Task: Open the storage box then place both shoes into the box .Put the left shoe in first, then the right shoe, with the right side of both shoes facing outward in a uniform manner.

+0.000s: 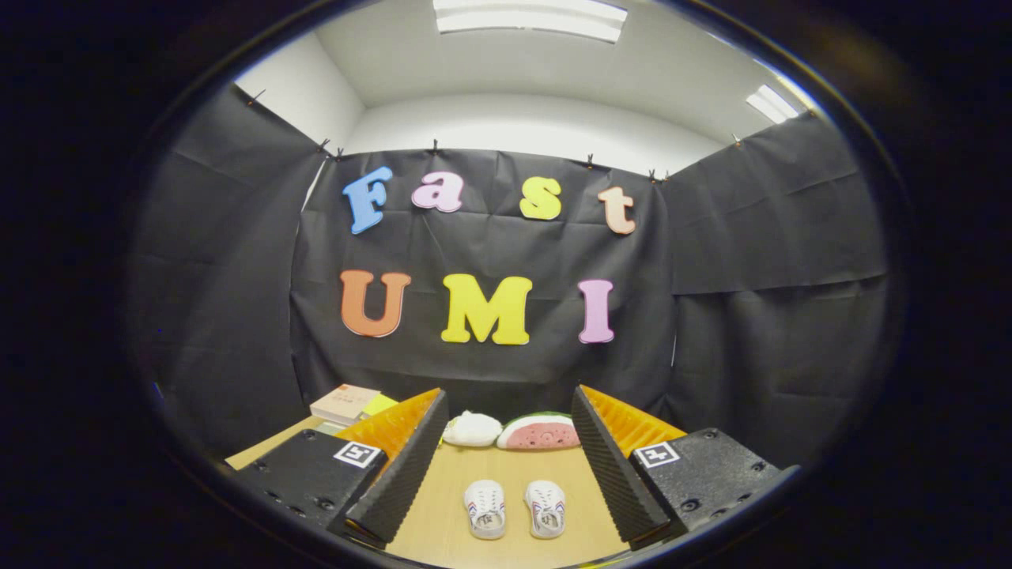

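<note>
1. The gripper [506, 462] hangs above a pale wooden table [443, 529], its two fingers spread wide with bare table between them. It has hold of nothing.
2. Each finger [399, 482] carries a ribbed pad on its inner face, and a square marker sits on the block behind each one.
3. Two white shoes [515, 509] lie side by side on the table, between the fingers and apart from both. They are close together, not quite touching, and their openings face up. Small coloured markings show on their sides.
4. The left one of the pair [485, 509] and the right one [545, 508] lie parallel, pointing the same way.
5. Beyond the shoes, at the table's far edge against the wall, rests a white soft thing [472, 429]; what it is cannot be told.
6. Just beside it, touching or nearly so, lies a watermelon-slice cushion [540, 433], pink with a green rind.
7. Past the left finger, a stack of books [348, 403] sits on the table's far left corner, with a yellow-green sheet or cover beside it.
8. The table top is smooth, light-toned wood grain, evenly lit, with no strong shadows.
9. Black cloth [751, 276] walls the booth on three sides, creased and pinned along its top with small clips.
10. Above the cloth rise white room walls and a white ceiling [545, 71], with a long light panel [528, 17] overhead and a second panel off to the right.
</note>
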`<act>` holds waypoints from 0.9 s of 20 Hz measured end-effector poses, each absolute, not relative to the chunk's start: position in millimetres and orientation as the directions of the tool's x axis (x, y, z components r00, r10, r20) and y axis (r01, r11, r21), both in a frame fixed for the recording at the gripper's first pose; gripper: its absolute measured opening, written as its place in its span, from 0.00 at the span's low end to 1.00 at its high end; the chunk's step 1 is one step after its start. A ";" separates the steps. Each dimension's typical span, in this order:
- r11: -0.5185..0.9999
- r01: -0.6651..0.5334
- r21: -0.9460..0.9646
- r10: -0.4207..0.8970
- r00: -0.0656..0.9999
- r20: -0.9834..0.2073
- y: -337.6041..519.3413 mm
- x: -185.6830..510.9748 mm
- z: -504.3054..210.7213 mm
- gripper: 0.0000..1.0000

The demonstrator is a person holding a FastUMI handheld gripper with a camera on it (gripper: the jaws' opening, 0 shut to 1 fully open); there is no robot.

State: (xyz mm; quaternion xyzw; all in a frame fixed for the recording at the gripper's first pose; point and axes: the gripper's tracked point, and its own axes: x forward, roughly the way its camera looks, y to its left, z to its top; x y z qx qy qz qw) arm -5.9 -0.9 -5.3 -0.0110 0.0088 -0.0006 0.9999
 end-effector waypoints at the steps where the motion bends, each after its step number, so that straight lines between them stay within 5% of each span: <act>1: 1.000 -0.004 -0.021 0.003 1.000 -0.020 1.6 -7.9 -6.8 1.00; 18: 0.997 0.004 -0.071 -0.015 0.988 -0.156 35.4 29.7 -55.4 1.00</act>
